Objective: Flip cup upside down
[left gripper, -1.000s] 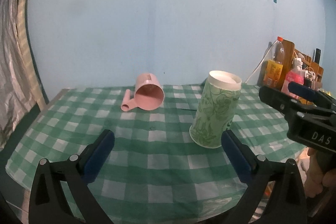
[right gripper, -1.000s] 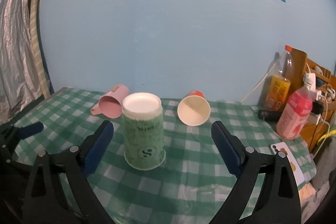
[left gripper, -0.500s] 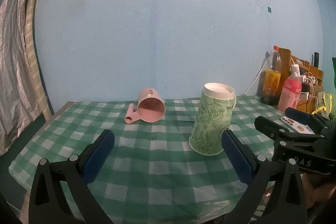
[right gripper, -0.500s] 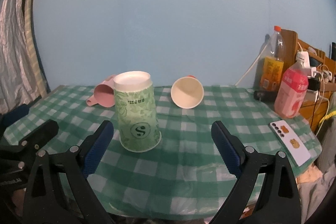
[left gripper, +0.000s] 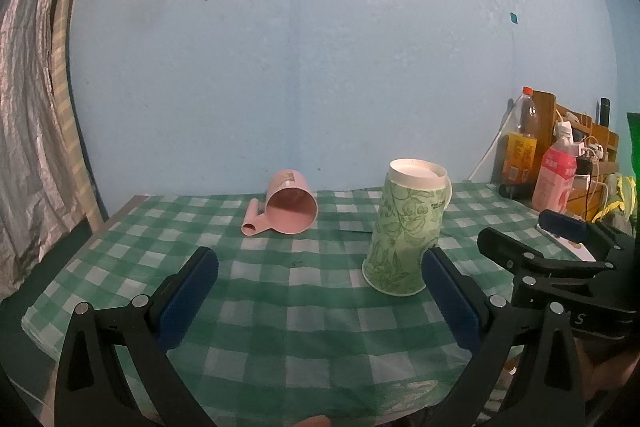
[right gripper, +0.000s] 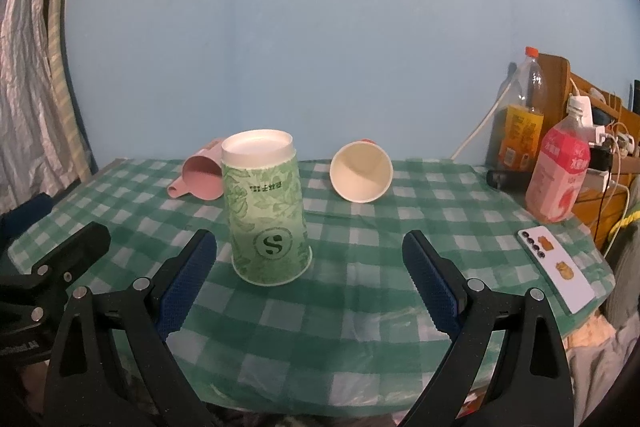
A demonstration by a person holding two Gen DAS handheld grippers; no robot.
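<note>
Three cups are on the checked tabletop [right gripper: 360, 287]. From left to right: one pink mug [right gripper: 202, 177] lies on its side near the back edge, one green paper cup [right gripper: 266, 215] stands mouth-down toward the middle, and one white paper cup [right gripper: 361, 172] lies on its side near the back edge. Two bottles stand off the back right corner, an orange one [right gripper: 520, 123] and a pink one [right gripper: 560, 179]; a phone [right gripper: 556, 269] lies at the right edge.

The left gripper [left gripper: 318, 301] and the right gripper [right gripper: 310, 281] both hold their jaws wide apart, gripping nothing. Compared with a second ago, both have drawn back from the green paper cup, which has not moved.
</note>
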